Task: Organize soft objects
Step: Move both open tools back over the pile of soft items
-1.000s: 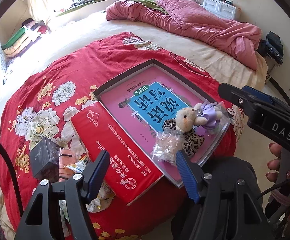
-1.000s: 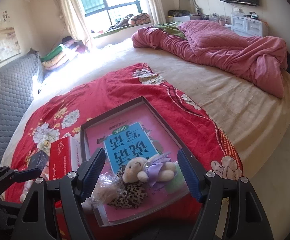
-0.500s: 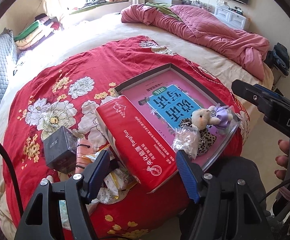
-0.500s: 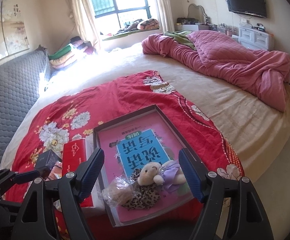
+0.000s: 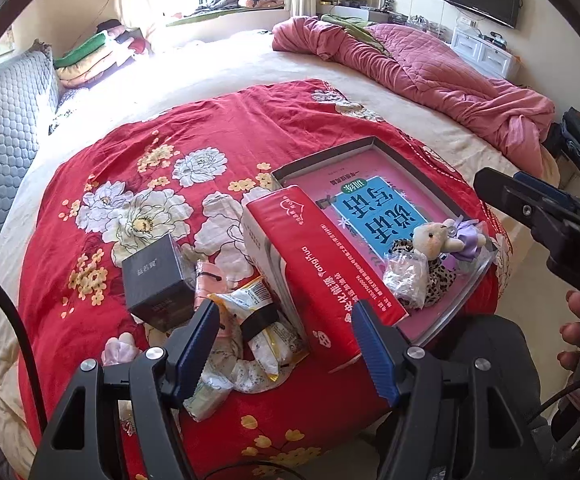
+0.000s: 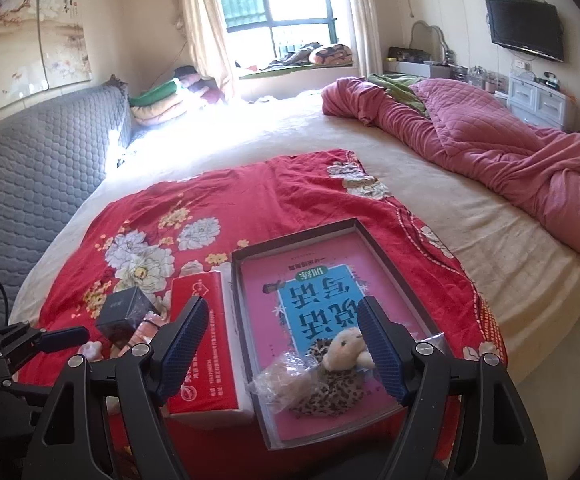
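A shallow pink tray (image 5: 360,148) (image 6: 302,230) with a blue label lies on the red floral cloth (image 5: 193,132) (image 6: 249,184). In its near corner sit a small plush toy (image 5: 434,238) (image 6: 344,346), a leopard-print soft piece (image 5: 436,278) (image 6: 326,394) and a crinkled clear bag (image 5: 404,276) (image 6: 279,376). Left of the tray lies a red tissue pack (image 5: 322,264) (image 6: 201,340), then snack packets (image 5: 265,320), a pink soft toy (image 5: 117,348) and a black box (image 5: 155,276) (image 6: 123,312). My left gripper (image 5: 283,344) hangs open above the packets. My right gripper (image 6: 281,340) is open above the tray's near end, holding nothing.
A crumpled pink quilt (image 6: 490,148) lies across the far right of the cream bed. A grey quilted headboard (image 6: 29,184) runs along the left. Folded bedding (image 6: 161,100) is stacked by the window. A hand (image 5: 576,332) holds the right gripper's handle.
Both grippers have drawn back and risen from the tray. In the left view the scene slid right, bringing the black box and packets into fuller sight. Nothing was grasped.
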Demonstrator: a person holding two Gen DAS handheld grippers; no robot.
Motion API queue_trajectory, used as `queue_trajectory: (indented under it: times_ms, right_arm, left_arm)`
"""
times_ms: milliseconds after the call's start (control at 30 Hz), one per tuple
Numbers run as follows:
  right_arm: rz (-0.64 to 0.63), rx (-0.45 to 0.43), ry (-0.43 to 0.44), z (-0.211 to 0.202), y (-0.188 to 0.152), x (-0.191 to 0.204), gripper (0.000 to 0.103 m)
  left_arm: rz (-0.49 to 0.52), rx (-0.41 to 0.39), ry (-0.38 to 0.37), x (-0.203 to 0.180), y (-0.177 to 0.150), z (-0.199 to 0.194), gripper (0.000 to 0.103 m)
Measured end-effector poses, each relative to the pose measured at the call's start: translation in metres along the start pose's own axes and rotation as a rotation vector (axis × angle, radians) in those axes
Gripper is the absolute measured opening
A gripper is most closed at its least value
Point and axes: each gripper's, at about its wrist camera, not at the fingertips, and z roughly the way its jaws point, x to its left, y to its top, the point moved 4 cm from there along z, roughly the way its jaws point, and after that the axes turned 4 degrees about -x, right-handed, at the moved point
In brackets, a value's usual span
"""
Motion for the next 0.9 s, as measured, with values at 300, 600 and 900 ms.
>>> queue_trajectory:
  times_ms: [300, 600, 900]
  right_arm:
    - [-0.055, -0.001, 0.063, -0.002, 0.001, 0.036, 0.078]
    - [-0.099, 0.0, 0.115, -0.001, 0.0, 0.063, 0.078]
    - [-0.128, 0.017, 0.159, 0.002, -0.008, 0.08, 0.078]
  left_arm:
    - [-0.051, 0.002, 0.03, 0.029, -0.014, -0.006, 0.068]
    - [-0.114, 0.011, 0.053, 0.06, -0.029, -0.01, 0.068]
    - [-0.18, 0.02, 0.095, 0.095, -0.047, -0.016, 0.068]
